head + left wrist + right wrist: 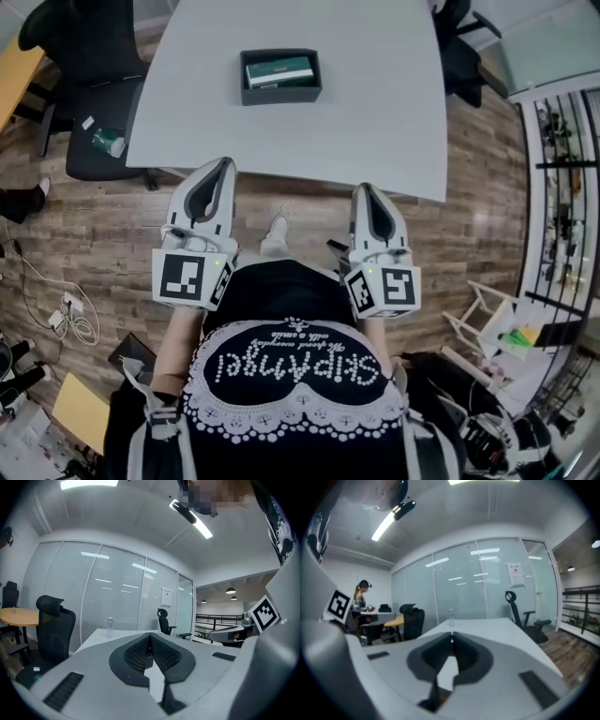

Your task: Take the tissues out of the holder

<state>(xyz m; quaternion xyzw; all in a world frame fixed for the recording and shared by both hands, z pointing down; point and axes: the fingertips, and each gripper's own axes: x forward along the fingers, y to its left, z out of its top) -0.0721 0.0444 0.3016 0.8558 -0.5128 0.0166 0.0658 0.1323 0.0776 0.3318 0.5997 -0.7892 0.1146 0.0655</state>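
Observation:
In the head view a dark rectangular holder (280, 93) stands on the white table (375, 103), with a green tissue pack (278, 70) lying inside it. Both grippers hover in front of the table's near edge, well short of the holder. My left gripper (225, 163) points at the table with its jaws together and nothing between them. My right gripper (361, 188) is level with it to the right, jaws also together and empty. In the left gripper view the left gripper (150, 635) shows its dark pads meeting, and in the right gripper view the right gripper (451, 638) does the same.
A black office chair (98, 84) stands at the table's left with a green bottle (109, 142) on its seat; another chair (461, 52) is at the right. A clear water bottle (110, 626) stands at the table's far end. Cables (73, 317) lie on the wood floor.

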